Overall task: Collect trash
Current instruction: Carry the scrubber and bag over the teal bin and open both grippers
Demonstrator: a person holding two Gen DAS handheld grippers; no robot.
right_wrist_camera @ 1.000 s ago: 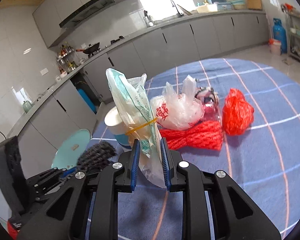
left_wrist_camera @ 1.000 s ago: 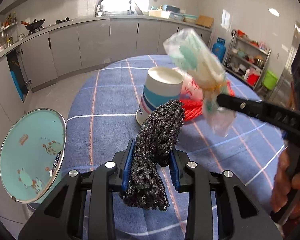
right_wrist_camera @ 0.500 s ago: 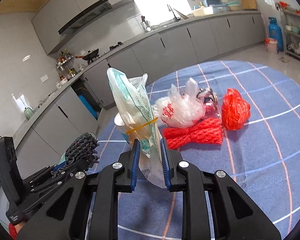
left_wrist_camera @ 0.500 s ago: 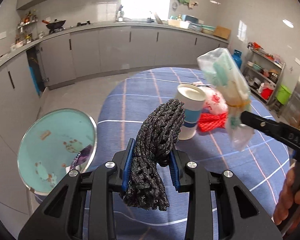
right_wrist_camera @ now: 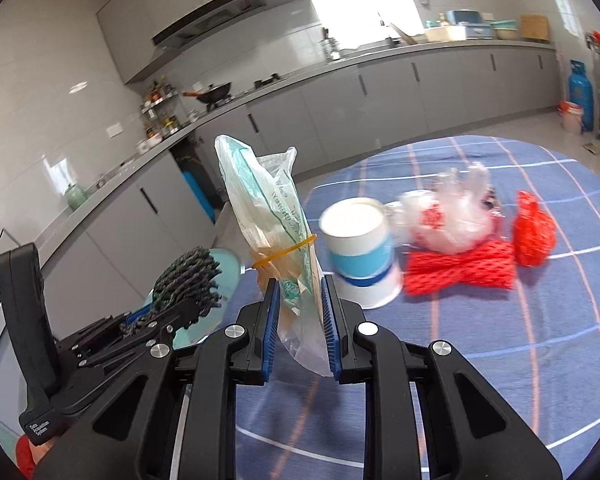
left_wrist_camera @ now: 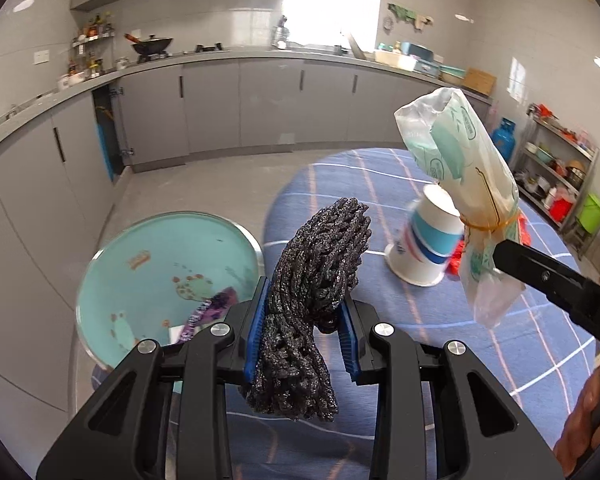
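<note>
My left gripper (left_wrist_camera: 302,320) is shut on a black foam net bundle (left_wrist_camera: 320,264), held beside the open teal trash bin (left_wrist_camera: 140,264) at the table's left edge. My right gripper (right_wrist_camera: 299,324) is shut on a clear plastic bag (right_wrist_camera: 268,216) with green-printed packaging, tied by a yellow rubber band. In the left wrist view that plastic bag (left_wrist_camera: 460,168) hangs at the right, above the table. In the right wrist view the left gripper (right_wrist_camera: 168,312) with the black net (right_wrist_camera: 188,276) sits lower left, over the bin.
On the blue plaid tablecloth (right_wrist_camera: 500,360) stand an upturned white-and-blue paper cup (right_wrist_camera: 360,248), a red foam net (right_wrist_camera: 460,272), a red bag (right_wrist_camera: 534,232) and a clear crumpled bag (right_wrist_camera: 452,216). Grey cabinets line the walls. A purple wrapper (left_wrist_camera: 208,312) lies in the bin.
Both grippers have swung left toward the bin, still holding their loads. The bin has come nearer the middle of the left wrist view; the cup and red trash have slid right.
</note>
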